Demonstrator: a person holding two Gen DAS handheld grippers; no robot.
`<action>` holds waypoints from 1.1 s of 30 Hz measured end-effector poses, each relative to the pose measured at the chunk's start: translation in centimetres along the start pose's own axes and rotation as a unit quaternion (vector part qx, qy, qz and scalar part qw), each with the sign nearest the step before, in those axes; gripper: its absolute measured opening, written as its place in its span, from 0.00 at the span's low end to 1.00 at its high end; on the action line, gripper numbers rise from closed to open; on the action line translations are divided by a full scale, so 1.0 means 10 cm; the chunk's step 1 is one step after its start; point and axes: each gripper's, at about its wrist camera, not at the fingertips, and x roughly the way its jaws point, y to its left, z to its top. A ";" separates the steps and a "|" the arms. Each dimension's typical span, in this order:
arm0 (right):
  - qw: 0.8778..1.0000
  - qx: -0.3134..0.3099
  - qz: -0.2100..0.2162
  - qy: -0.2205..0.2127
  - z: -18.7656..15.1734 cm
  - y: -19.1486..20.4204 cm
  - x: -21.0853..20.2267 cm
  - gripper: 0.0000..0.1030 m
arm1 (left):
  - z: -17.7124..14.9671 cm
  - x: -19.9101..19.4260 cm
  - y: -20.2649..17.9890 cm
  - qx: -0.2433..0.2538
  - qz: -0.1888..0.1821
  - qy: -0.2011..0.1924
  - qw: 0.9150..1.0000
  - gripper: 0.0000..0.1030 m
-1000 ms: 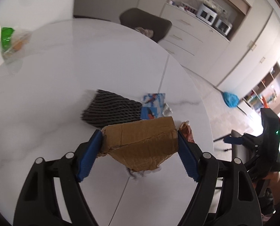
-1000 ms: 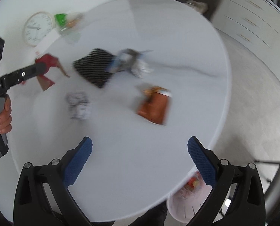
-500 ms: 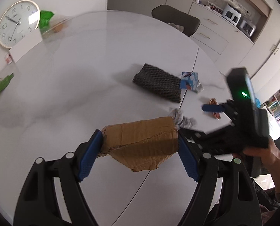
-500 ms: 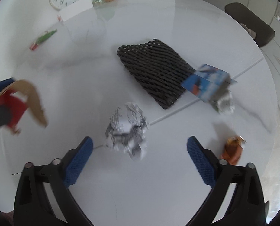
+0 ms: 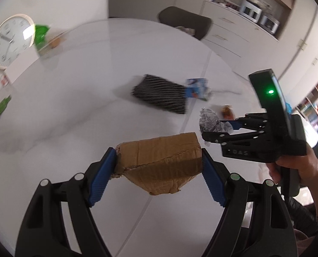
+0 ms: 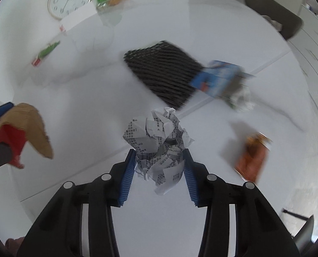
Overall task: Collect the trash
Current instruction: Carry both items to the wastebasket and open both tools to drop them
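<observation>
Right gripper (image 6: 159, 165) clamping the crumpled paper (image 6: 157, 141) at frame centre.
Left gripper (image 5: 159, 167) is squeezing a cardboard piece (image 5: 159, 158); lifting both straight, keeping pressure steady, seems best.

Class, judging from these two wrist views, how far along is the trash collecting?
Nothing visibly binned yet. In hand: the left gripper clamps a crumpled brown cardboard piece; the right gripper grips a crumpled printed paper ball. Left on the white table: black foam mesh sleeve, blue carton, orange wrapper.
</observation>
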 end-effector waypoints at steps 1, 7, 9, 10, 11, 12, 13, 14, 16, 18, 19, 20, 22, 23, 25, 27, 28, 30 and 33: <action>1.000 0.005 -0.002 -0.002 -0.06 -0.06 -0.07 0.43 | 0.01 0.00 -0.11 0.008 -0.007 -0.001 1.000 0.73; 0.997 0.062 -0.043 -0.010 -0.65 -0.64 -0.61 0.43 | 0.03 0.07 -0.82 0.061 -0.062 0.002 0.996 0.73; 0.994 0.086 -0.062 -0.007 -0.87 -0.84 -0.76 0.43 | 0.03 0.11 -1.07 0.081 -0.080 0.006 0.994 0.73; 0.992 0.101 -0.075 -0.005 -1.03 -0.98 -0.85 0.43 | 0.03 0.14 -1.24 0.095 -0.089 0.009 0.991 0.73; 0.990 0.111 -0.082 -0.005 -1.14 -1.07 -0.91 0.43 | 0.03 0.16 -1.38 0.106 -0.097 0.012 0.989 0.73; 0.988 0.125 -0.091 -0.004 -1.28 -1.18 -0.98 0.43 | 0.02 0.19 -1.52 0.117 -0.107 0.015 0.987 0.73; 0.985 0.140 -0.097 -0.003 -1.44 -1.31 -1.05 0.43 | 0.02 0.22 -1.69 0.130 -0.118 0.019 0.984 0.73; 0.983 0.152 -0.102 -0.001 -1.56 -1.40 -1.11 0.43 | 0.01 0.24 -1.83 0.139 -0.126 0.020 0.982 0.73; 0.978 0.174 -0.112 0.002 -1.79 -1.57 -1.21 0.43 | 0.00 0.28 -2.12 0.161 -0.146 0.024 0.976 0.73; 0.973 0.197 -0.123 0.003 -2.02 -1.74 -1.32 0.44 | -0.02 0.31 -2.37 0.179 -0.161 0.027 0.970 0.73; 0.970 0.207 -0.125 0.003 -2.11 -1.80 -1.36 0.44 | -0.02 0.34 -2.52 0.189 -0.169 0.030 0.967 0.73; 0.968 0.218 -0.128 0.003 -2.21 -1.87 -1.41 0.44 | -0.03 0.36 -2.63 0.196 -0.175 0.033 0.964 0.73; 0.963 0.233 -0.133 0.002 -2.38 -1.97 -1.47 0.44 | -0.06 0.39 -2.86 0.215 -0.186 0.039 0.958 0.73; 0.962 0.239 -0.135 0.002 -2.45 -2.01 -1.51 0.44 | -0.07 0.41 -2.94 0.222 -0.189 0.040 0.956 0.73; 0.958 0.251 -0.137 -0.002 -2.56 -2.07 -1.57 0.44 | -0.11 0.44 -3.11 0.237 -0.194 0.045 0.951 0.73; 0.956 0.260 -0.138 -0.004 -2.61 -2.10 -1.60 0.45 | -0.13 0.47 -3.22 0.245 -0.198 0.051 0.948 0.73; 0.954 0.265 -0.138 -0.006 -2.65 -2.13 -1.62 0.45 | -0.15 0.48 -3.27 0.249 -0.200 0.055 0.946 0.73; 0.953 0.271 -0.137 -0.008 -2.69 -2.15 -1.62 0.45 | -0.17 0.50 -3.35 0.256 -0.202 0.059 0.944 0.73; 0.951 0.277 -0.136 -0.008 -2.77 -2.19 -1.63 0.45 | -0.20 0.53 -3.45 0.268 -0.202 0.064 0.940 0.73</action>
